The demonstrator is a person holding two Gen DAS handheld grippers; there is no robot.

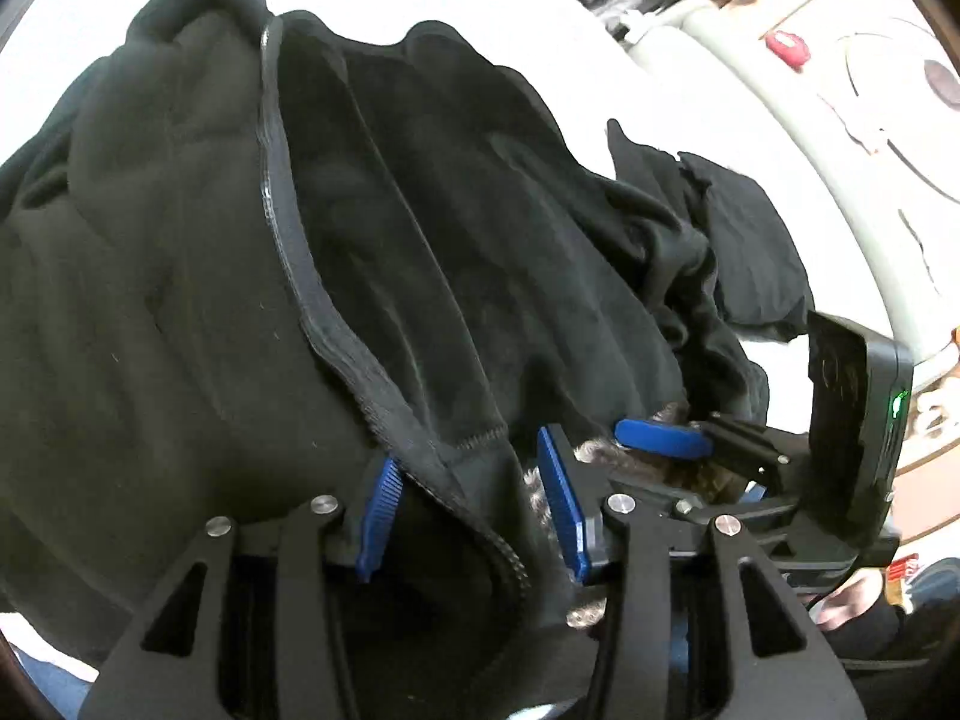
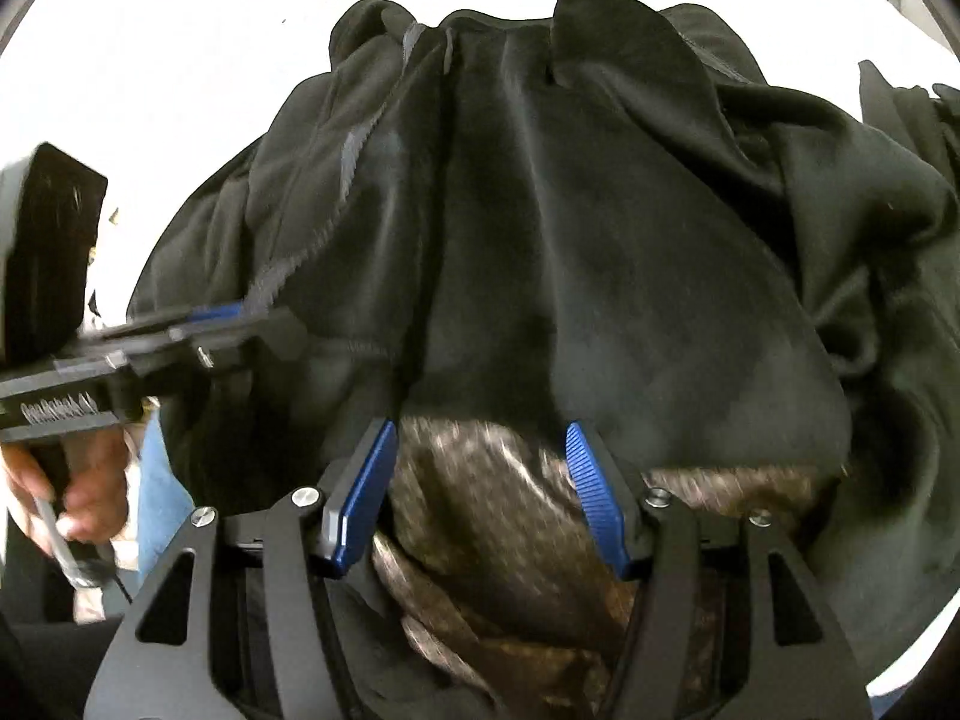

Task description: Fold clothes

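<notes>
A black zip-up jacket (image 1: 240, 276) with brown fur trim (image 2: 492, 492) lies bunched on a white surface (image 1: 540, 18) and fills both views. My left gripper (image 1: 471, 510) is open, and the jacket's zipper edge (image 1: 336, 324) runs down between its blue pads without being pinched. The right gripper (image 2: 480, 498) is open wide over the fur trim, with black fabric (image 2: 600, 276) just ahead of its fingertips. Each gripper shows in the other's view: the right gripper (image 1: 660, 441) sits close on the right, and the left gripper (image 2: 222, 312) is blurred at the left.
A second dark cloth (image 1: 744, 240) lies to the right of the jacket. Beyond it stand a pale rounded appliance (image 1: 870, 120) and a red item (image 1: 787, 48). A person's hand (image 2: 78, 498) holds the left gripper's handle beside blue jeans (image 2: 162, 498).
</notes>
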